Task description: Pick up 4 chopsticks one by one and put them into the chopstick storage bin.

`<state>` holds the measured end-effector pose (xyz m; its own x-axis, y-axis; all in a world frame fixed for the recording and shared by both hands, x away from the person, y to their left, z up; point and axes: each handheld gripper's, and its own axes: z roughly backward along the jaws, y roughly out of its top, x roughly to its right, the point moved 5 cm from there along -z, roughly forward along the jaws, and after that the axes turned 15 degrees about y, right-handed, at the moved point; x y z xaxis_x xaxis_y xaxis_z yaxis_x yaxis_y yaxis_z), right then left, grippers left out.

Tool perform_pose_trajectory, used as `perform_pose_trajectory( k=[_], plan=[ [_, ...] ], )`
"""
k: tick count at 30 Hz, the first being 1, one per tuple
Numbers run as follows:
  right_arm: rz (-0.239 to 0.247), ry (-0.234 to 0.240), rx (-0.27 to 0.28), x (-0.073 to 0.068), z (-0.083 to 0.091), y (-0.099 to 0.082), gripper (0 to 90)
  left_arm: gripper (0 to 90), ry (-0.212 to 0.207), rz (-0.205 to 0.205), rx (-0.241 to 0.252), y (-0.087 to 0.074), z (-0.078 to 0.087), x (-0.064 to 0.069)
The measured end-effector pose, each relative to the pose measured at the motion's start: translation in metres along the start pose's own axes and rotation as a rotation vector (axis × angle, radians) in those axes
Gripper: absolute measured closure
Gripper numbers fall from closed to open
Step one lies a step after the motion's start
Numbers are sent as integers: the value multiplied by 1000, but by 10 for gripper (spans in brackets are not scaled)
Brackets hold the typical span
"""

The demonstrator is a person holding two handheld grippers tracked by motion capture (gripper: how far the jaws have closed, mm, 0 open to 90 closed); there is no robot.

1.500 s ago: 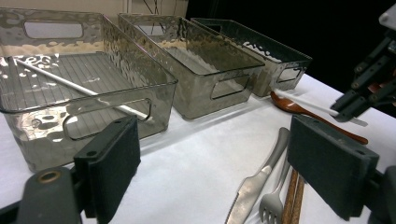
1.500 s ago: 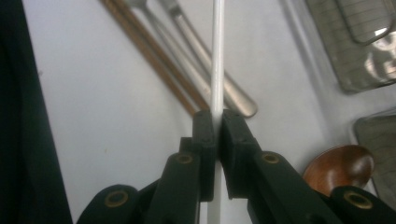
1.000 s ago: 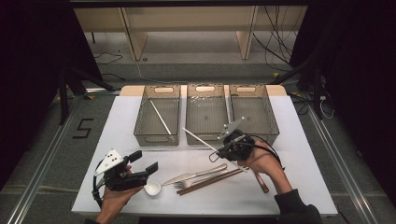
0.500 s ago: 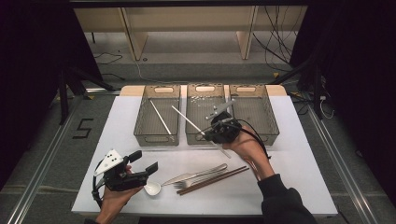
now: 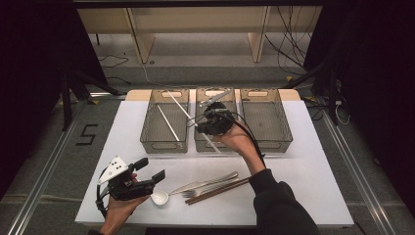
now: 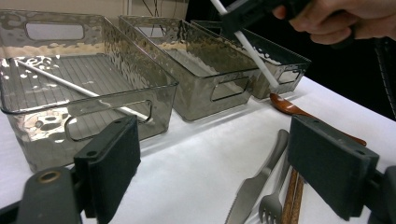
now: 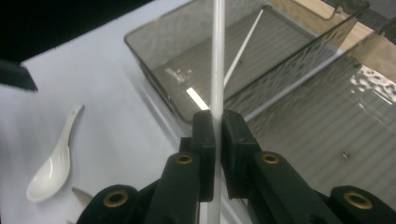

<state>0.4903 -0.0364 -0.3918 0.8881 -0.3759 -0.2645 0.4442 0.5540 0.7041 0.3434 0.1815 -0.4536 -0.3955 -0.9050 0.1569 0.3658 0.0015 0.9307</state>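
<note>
My right gripper [image 5: 208, 122] [image 7: 217, 123] is shut on a white chopstick [image 5: 180, 104] [image 7: 218, 56] [image 6: 257, 51]. It hovers above the middle smoky bin [image 5: 215, 93], and the stick's far end slants over the left bin [image 5: 147, 122] [image 7: 140, 51]. Another white chopstick [image 5: 168, 123] [image 6: 70, 86] [image 7: 240, 51] lies inside the left bin. My left gripper [image 5: 149, 169] [image 6: 224, 172] stands open near the table's front left corner, nothing between its jaws, just left of a white spoon [image 5: 159, 197] [image 7: 51, 168].
A knife [image 5: 205, 182] [image 6: 254, 186], a fork [image 5: 205, 190] [image 6: 273, 205] and brown chopsticks [image 5: 220, 192] lie at the front centre. A wooden spoon [image 6: 289, 108] rests behind them. The right bin [image 5: 286, 132] stands at the back right.
My right gripper has carried the white chopstick from the table's front toward the back and left, up over the bins. The left gripper has stayed put.
</note>
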Motion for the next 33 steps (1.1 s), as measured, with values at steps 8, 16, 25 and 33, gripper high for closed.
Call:
perform_pose_trajectory(
  k=[8, 16, 25, 33],
  plan=[
    [-83, 19, 65, 8, -19, 25, 851, 169, -1, 2, 3, 1, 1, 0],
    [-118, 8, 100, 15, -37, 45, 851, 169, -5, 3, 2, 1, 1, 0],
    [-138, 1, 140, 16, -56, 69, 851, 169, -6, 4, 4, 1, 1, 0],
    [-167, -14, 156, 22, -69, 76, 851, 169, -8, 4, 5, 1, 1, 0]
  ],
)
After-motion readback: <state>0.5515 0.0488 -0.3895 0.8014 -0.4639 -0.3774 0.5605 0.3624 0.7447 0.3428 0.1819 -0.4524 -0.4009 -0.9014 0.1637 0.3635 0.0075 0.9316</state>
